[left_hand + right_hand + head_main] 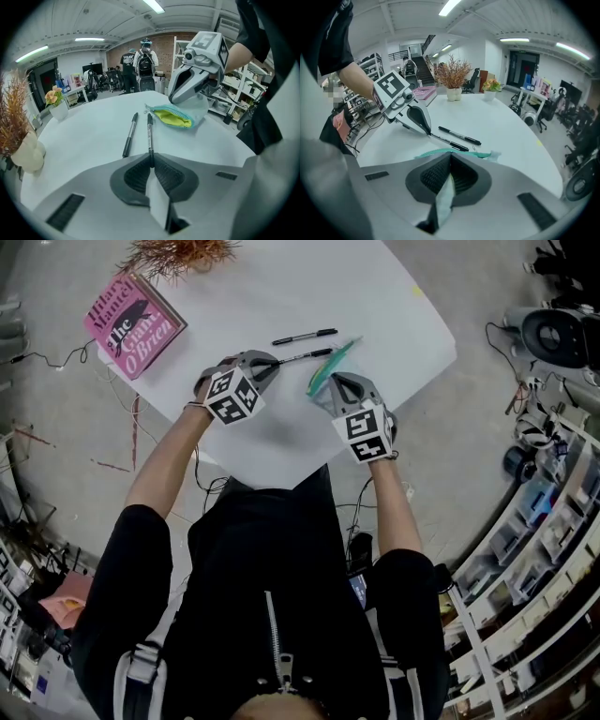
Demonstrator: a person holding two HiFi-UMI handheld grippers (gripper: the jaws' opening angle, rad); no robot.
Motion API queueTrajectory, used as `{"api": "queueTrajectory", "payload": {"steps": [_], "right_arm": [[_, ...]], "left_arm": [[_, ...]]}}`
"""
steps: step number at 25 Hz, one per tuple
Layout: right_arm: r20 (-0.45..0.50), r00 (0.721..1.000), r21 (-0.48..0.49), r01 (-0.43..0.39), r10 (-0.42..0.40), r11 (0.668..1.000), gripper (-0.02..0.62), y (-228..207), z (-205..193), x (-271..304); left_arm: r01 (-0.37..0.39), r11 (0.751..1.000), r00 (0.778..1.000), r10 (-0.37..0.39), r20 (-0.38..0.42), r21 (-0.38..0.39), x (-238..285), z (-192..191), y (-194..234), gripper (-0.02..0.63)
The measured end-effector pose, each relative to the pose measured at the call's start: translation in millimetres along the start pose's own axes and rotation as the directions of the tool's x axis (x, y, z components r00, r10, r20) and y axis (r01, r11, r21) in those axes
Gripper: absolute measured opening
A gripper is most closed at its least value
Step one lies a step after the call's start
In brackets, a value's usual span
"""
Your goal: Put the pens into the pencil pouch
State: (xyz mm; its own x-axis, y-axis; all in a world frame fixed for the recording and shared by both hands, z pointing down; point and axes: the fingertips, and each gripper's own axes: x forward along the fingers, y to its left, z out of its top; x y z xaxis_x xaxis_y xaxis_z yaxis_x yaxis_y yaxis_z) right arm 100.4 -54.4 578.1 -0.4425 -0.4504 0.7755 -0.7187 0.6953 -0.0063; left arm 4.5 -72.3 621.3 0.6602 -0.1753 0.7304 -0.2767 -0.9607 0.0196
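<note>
Over on the right half of the counter point(281, 296), a bit back from the near edge, was where it was all happening. My left gripper point(272, 362) had its jaws pinched nearly together on the near end of one black pen point(305, 356). You could see it best in the left gripper view, where the pen point(150, 136) ran straight out from between the pads. Its far tip ended just beside the pencil pouch point(176, 116). I couldn't tell whether it actually touched.

The pouch was teal with a yellow lining, and its mouth gaped open toward the pen. My right gripper point(333, 381) had its jaws clamped shut on the pouch's edge, with the fabric squeezed between the pads in the right gripper view point(480, 154).

The second pen point(305, 336) lay flat on the counter just beyond the held one, almost parallel and not touching it.

Off at the far left corner sat a pink book point(134, 324), and a dried plant point(178, 254) stood by the far edge.
</note>
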Motion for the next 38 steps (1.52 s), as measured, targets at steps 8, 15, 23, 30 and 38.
{"api": "queueTrajectory", "payload": {"steps": [8, 15, 23, 30, 38], "right_arm": [[0.008, 1.0, -0.013, -0.008, 0.008, 1.0, 0.008, -2, 2, -2], [0.02, 0.999, -0.031, -0.03, 0.03, 0.999, 0.008, 1, 3, -2], [0.035, 0.999, -0.042, -0.039, 0.041, 0.998, 0.008, 4, 3, -9], [0.036, 0.998, -0.051, -0.047, 0.049, 0.998, 0.008, 6, 3, -11], [0.038, 0.998, -0.064, -0.054, 0.056, 0.997, 0.008, 8, 2, -10]], "left_arm": [[0.006, 1.0, 1.0, -0.006, -0.002, 0.023, -22, -1, 9, 0.046], [0.069, 0.985, 0.997, -0.065, -0.034, 0.156, -40, -4, 10, 0.046], [0.177, 0.927, 0.983, -0.15, -0.104, 0.33, -42, 4, 5, 0.046], [0.245, 0.881, 0.969, -0.21, -0.13, 0.405, -32, 12, -11, 0.046], [0.293, 0.848, 0.956, -0.261, -0.132, 0.443, -15, 26, -27, 0.046]]}}
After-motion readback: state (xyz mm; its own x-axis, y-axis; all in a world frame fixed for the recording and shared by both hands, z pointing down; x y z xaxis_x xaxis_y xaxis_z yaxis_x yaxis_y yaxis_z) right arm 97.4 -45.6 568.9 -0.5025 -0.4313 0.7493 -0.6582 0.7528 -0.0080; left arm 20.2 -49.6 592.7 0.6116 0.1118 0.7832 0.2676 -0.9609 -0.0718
